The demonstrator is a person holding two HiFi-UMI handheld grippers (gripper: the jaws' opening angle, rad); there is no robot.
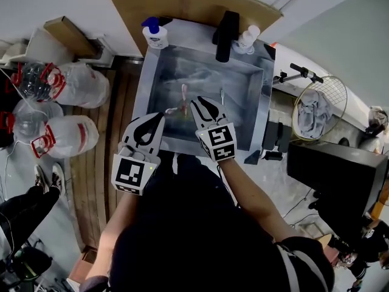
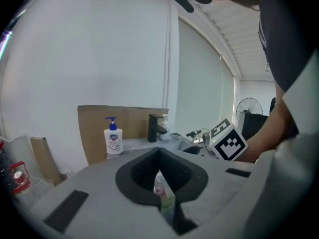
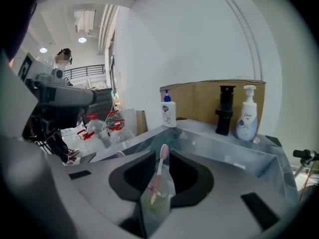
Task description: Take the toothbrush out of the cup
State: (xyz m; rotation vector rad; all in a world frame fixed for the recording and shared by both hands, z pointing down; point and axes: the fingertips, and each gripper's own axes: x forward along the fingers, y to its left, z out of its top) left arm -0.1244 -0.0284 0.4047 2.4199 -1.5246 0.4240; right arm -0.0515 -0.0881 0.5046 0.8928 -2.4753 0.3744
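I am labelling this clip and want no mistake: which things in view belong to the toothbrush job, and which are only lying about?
Belong to the job:
- toothbrush, pink, standing in the cup
- cup, clear plastic

Only lying about:
- hand-soap pump bottle
- white bottle beside the tap
- black tap
- water jugs on the floor
- cardboard behind the tap
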